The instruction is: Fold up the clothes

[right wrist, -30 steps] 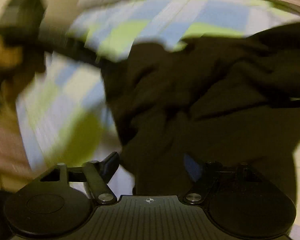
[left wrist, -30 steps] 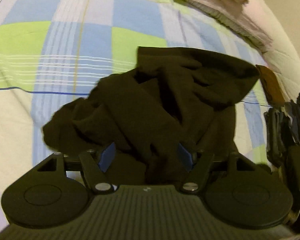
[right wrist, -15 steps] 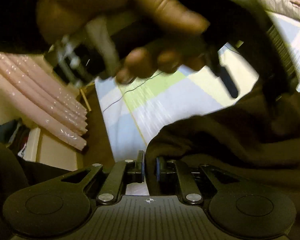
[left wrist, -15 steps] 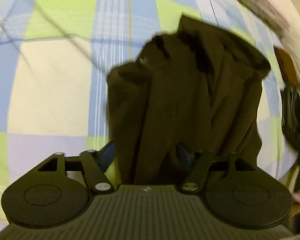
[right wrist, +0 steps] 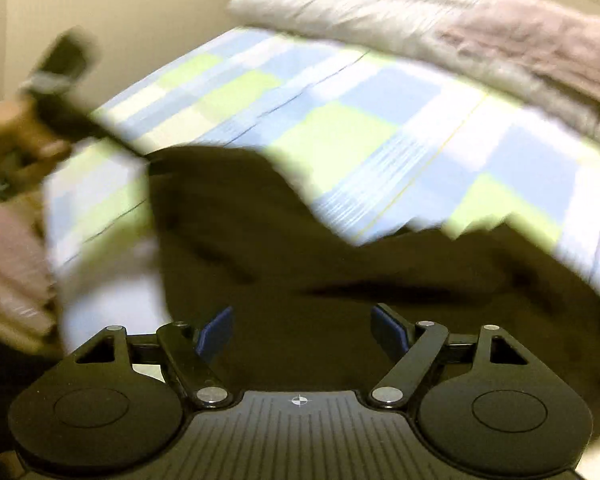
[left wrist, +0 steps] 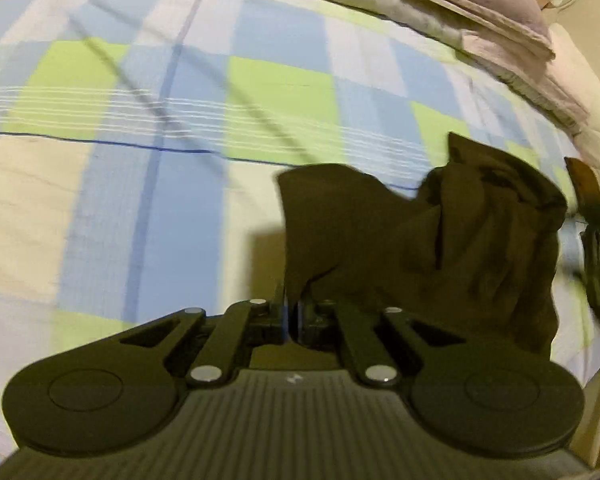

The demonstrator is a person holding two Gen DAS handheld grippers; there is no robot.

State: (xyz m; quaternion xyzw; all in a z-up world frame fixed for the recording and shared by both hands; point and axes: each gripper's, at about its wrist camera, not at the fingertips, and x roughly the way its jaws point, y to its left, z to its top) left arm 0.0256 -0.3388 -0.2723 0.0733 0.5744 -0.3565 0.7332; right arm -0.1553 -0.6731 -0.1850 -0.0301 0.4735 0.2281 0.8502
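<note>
Left gripper [left wrist: 290, 314] clenched on dark garment [left wrist: 420, 240]; right gripper [right wrist: 302, 330] released above it. Checked bedsheet [left wrist: 140, 120] underneath.

Left gripper [left wrist: 291, 317]: jaws closed together, pinching a fold of the garment [left wrist: 420, 240]. Right gripper [right wrist: 302, 330]: jaws spread wide, blue pads [right wrist: 216, 332] apart, nothing between them. Left hand [right wrist: 8, 136] visible, blurred, gripping its handle.

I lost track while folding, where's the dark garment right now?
The dark garment lies on the checked bedsheet, right of centre in the left wrist view, one corner pinched in the left gripper; the right gripper is open over it.
</note>
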